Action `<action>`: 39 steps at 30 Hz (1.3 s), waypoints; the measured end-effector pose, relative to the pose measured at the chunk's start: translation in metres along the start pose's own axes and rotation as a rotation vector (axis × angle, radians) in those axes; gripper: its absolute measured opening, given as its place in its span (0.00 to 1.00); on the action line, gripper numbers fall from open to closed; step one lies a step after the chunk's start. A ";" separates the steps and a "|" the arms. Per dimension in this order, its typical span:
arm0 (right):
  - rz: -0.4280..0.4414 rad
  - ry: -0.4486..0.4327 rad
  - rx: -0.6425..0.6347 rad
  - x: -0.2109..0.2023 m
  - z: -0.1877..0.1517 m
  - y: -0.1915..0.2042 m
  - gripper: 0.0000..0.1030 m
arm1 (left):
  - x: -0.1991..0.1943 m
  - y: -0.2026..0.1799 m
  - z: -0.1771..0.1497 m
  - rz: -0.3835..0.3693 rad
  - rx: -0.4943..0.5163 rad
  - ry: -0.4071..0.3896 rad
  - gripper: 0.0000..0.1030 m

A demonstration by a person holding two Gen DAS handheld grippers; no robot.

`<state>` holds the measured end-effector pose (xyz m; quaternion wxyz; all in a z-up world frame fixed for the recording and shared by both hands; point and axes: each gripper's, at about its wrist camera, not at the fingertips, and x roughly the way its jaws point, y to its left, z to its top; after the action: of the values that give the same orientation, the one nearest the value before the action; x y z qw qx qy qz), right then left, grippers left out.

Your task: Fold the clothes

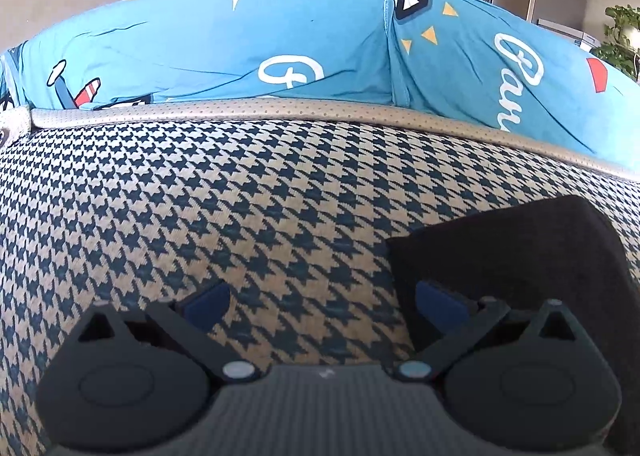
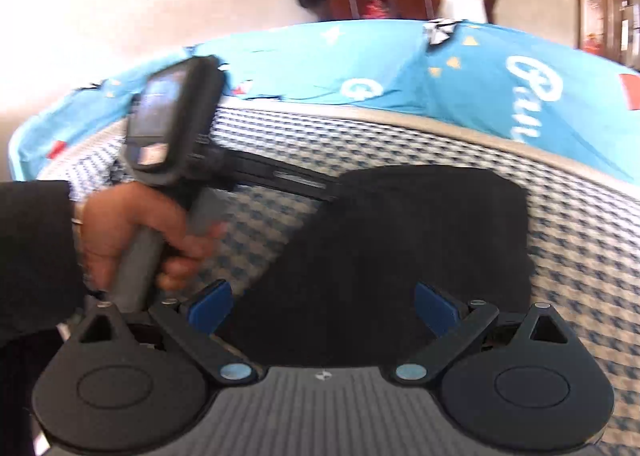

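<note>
Lying flat on the houndstooth surface (image 2: 580, 240), the black garment (image 2: 400, 248) looks folded into a compact rectangle; in the left wrist view only its corner (image 1: 520, 248) shows at near right. Right gripper (image 2: 323, 306) spread wide, empty, hovering over the garment's near edge. Left gripper (image 1: 322, 302) also wide, empty, over bare houndstooth left of it; the person's hand (image 2: 132, 232) grips its handle. Blue printed sheet (image 1: 240, 40) lies beyond. Likely between folds or finishing; next move needs both grippers down on an edge.
</note>
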<state>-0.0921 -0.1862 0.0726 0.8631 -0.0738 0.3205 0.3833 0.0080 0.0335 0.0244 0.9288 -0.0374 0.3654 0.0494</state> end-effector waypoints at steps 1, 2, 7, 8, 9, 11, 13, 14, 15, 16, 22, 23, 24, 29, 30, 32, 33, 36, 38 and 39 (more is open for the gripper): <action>0.018 -0.001 -0.003 0.005 0.002 0.003 0.96 | 0.003 0.000 0.000 0.000 0.004 0.007 1.00; 0.036 -0.003 -0.007 0.011 0.003 0.005 0.96 | 0.004 0.001 -0.001 0.001 0.010 0.004 1.00; 0.106 -0.016 -0.008 0.038 0.008 0.012 0.96 | 0.010 0.001 0.006 0.041 0.035 0.009 1.00; 0.119 -0.018 -0.008 0.042 0.009 0.013 0.96 | 0.012 0.003 0.008 0.054 0.031 0.013 1.00; 0.131 -0.020 -0.010 0.046 0.009 0.014 0.96 | 0.014 0.005 0.008 0.059 0.029 0.017 1.00; 0.151 -0.023 -0.014 0.054 0.009 0.016 0.96 | 0.017 0.008 0.009 0.054 0.032 0.016 1.00; 0.152 -0.016 -0.015 0.064 0.009 0.015 0.96 | 0.019 0.009 0.011 0.045 0.038 0.019 1.00; 0.153 -0.012 -0.012 0.069 0.010 0.015 0.96 | 0.019 0.010 0.012 0.041 0.043 0.021 1.00; 0.158 -0.007 -0.006 0.073 0.010 0.014 0.96 | 0.020 0.011 0.012 0.036 0.048 0.022 1.00; 0.166 -0.003 0.000 0.076 0.010 0.014 0.96 | 0.021 0.012 0.013 0.032 0.050 0.023 1.00; 0.243 0.020 -0.034 0.082 0.007 0.022 0.96 | 0.025 0.015 0.019 0.028 0.040 0.025 1.00; 0.259 0.034 -0.047 0.082 0.006 0.026 0.96 | 0.026 0.015 0.020 0.029 0.035 0.028 1.00; 0.265 0.044 -0.063 0.081 0.005 0.029 0.96 | 0.026 0.016 0.021 0.030 0.030 0.031 1.00; 0.288 0.088 -0.152 0.075 -0.003 0.042 0.96 | 0.019 0.018 0.025 0.001 -0.014 0.041 1.00; 0.285 0.095 -0.170 0.075 -0.004 0.044 0.96 | 0.015 0.018 0.025 -0.021 -0.021 0.040 1.00; 0.284 0.105 -0.184 0.075 -0.006 0.046 0.96 | 0.008 0.016 0.024 -0.072 -0.026 0.038 1.00; 0.284 0.109 -0.184 0.075 -0.007 0.046 0.96 | 0.004 0.014 0.024 -0.095 -0.022 0.038 1.00; 0.284 0.110 -0.173 0.074 -0.008 0.046 0.96 | -0.007 0.008 0.020 -0.161 0.010 0.046 1.00; 0.286 0.113 -0.180 0.072 -0.009 0.046 0.96 | -0.013 0.006 0.017 -0.215 0.023 0.065 1.00; 0.286 0.113 -0.186 0.071 -0.009 0.047 0.96 | -0.014 0.005 0.015 -0.235 0.031 0.080 1.00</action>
<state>-0.0940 -0.1135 0.0271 0.7697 -0.1286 0.3390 0.5255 0.0072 0.0389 0.0447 0.9133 -0.0677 0.3960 -0.0670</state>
